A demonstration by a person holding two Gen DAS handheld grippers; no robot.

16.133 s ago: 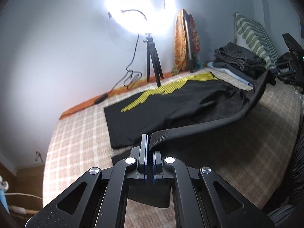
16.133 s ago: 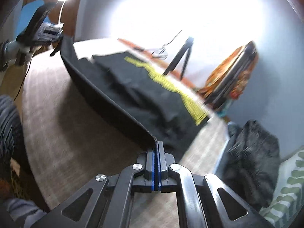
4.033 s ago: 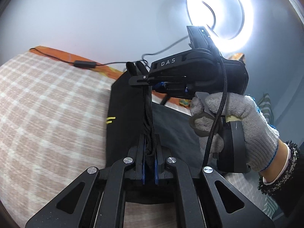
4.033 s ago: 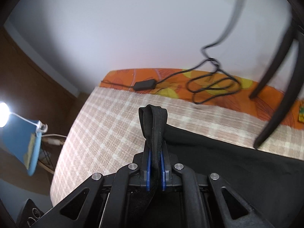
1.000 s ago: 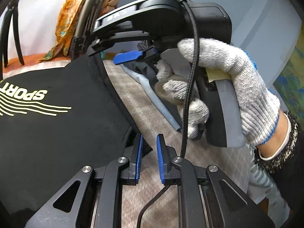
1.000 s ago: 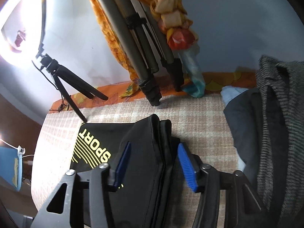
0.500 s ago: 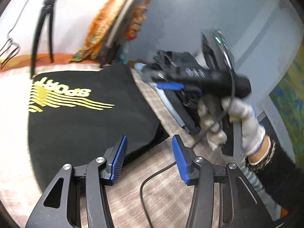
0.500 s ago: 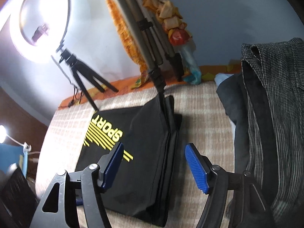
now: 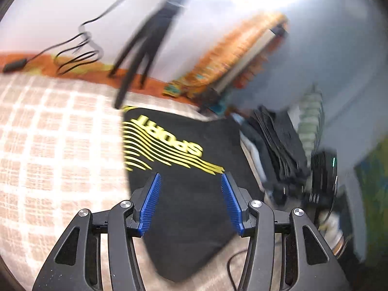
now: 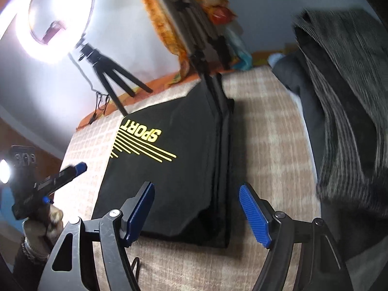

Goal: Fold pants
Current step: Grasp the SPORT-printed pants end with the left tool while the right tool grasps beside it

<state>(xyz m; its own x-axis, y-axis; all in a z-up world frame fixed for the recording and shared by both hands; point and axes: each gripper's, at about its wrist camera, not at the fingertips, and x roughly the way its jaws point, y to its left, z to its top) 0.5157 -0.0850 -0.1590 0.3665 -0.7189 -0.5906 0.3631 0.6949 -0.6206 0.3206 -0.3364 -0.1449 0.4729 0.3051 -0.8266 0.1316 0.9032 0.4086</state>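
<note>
The black pants (image 9: 184, 194) with a yellow SPORT print lie folded flat on the checked bed cover (image 9: 48, 157). My left gripper (image 9: 190, 177) hovers over their near part; its jaws are opening and the blue pads (image 9: 151, 203) press on nothing. In the right wrist view the same pants (image 10: 189, 174) lie below my right gripper (image 10: 196, 185). Its jaws are also opening and straddle the pants' thick folded edge without touching it. The left gripper (image 10: 64, 183) shows there at far left, held off the pants by a gloved hand (image 10: 38, 225).
A ring light (image 10: 55, 17) on a small tripod (image 9: 143, 55) stands behind the pants. A stack of dark clothes (image 10: 339, 97) sits just right of them. An orange cloth on a folded stand (image 9: 237, 55) leans on the wall. Loose cables (image 9: 72, 55) lie at the back left.
Both grippers' jaws have widened and drawn back from the pants' edge. The left gripper has swung away from the right hand, and the pants now lie free on the bed.
</note>
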